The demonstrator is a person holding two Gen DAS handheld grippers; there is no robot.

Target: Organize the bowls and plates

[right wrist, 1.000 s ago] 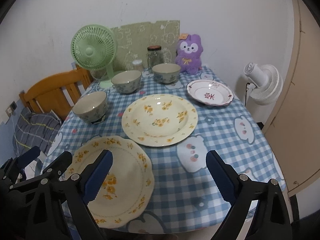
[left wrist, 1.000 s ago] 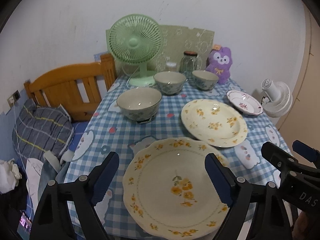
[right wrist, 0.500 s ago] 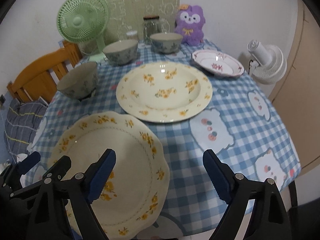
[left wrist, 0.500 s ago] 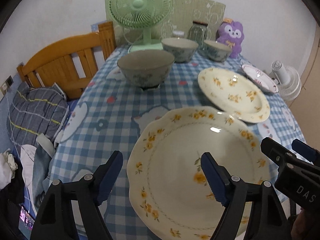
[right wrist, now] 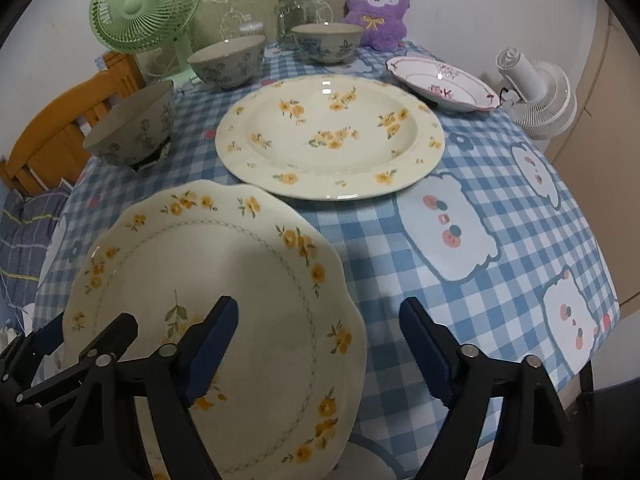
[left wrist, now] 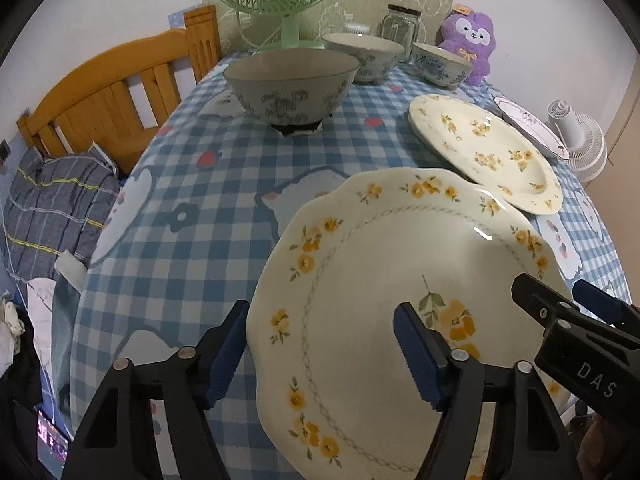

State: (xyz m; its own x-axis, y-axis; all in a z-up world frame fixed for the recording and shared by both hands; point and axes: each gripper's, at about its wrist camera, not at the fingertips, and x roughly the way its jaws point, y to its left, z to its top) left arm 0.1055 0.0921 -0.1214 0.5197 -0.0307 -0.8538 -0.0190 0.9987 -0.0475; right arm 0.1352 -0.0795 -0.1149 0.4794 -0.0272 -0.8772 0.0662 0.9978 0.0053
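Note:
A scalloped cream plate with yellow flowers lies at the table's near edge. My left gripper straddles its left rim, one finger outside it and one over the plate's middle. My right gripper straddles the right rim in the same way. Both sets of jaws are closing, and no pad presses on the plate. Behind it lie a round flowered plate and a small pink-rimmed plate. Three patterned bowls stand along the left and back.
A green fan, a glass jar and a purple plush line the back of the checked tablecloth. A white fan stands off the table's right side, and a wooden headboard off its left.
Both grippers have sunk toward the scalloped plate and tipped further down. Their jaws have narrowed, and each pair now straddles one rim of the plate.

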